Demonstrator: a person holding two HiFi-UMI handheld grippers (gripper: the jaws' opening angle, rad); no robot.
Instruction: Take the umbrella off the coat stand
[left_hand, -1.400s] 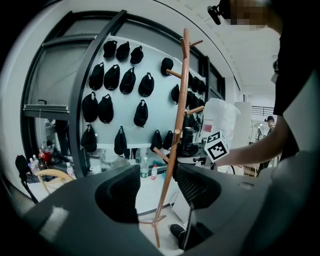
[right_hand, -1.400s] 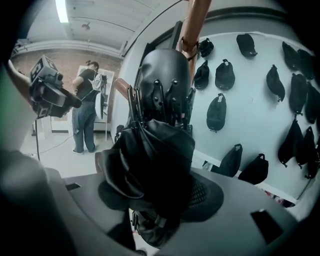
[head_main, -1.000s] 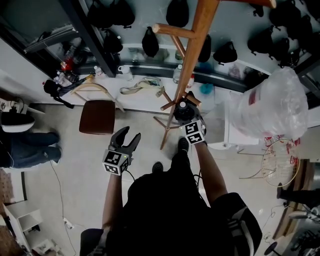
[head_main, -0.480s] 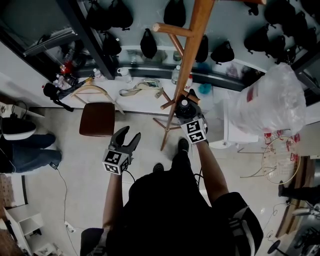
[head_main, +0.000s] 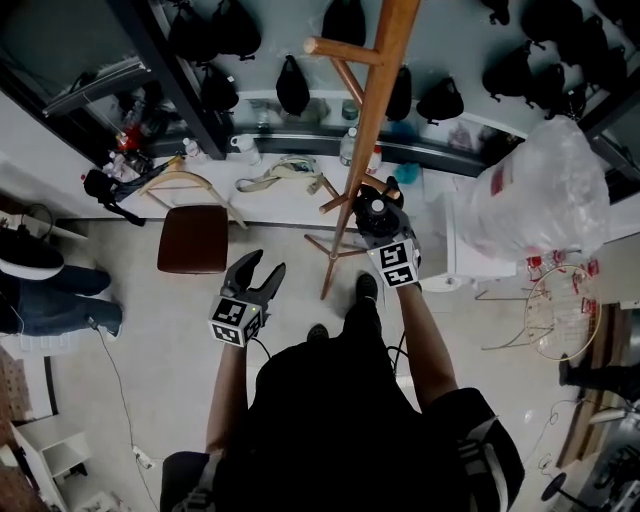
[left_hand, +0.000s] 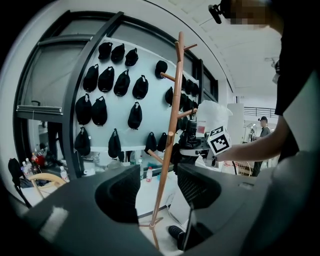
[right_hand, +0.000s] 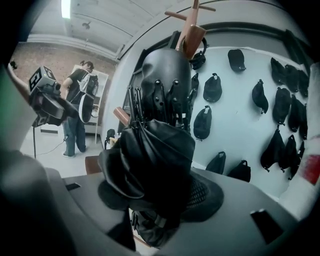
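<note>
**Right gripper** (head_main: 380, 230): we are finding its jaws clamped on the folded black umbrella (head_main: 371, 209). The pads are pressing the bundled canopy from both sides, and the rib tips are standing up above them.

**Umbrella, location:** it is sitting close against the pole of the wooden coat stand (head_main: 372, 110), beside a low peg. We are unable to tell whether any part of it is hooked on that peg.

**Left gripper** (head_main: 261, 268): we are noting jaws spread wide and pinching nothing. It is hovering over the floor, apart from the stand, and the pole is showing far off through the gap.

**Surroundings:** we are also logging the following.
- A brown stool (head_main: 195, 236) is by the white ledge.
- Black caps (left_hand: 107, 80) are hanging in rows on the wall.
- A clear plastic bag (head_main: 545, 195) is to the right.
- A bystander (right_hand: 76, 115) is standing in the right gripper view.
</note>
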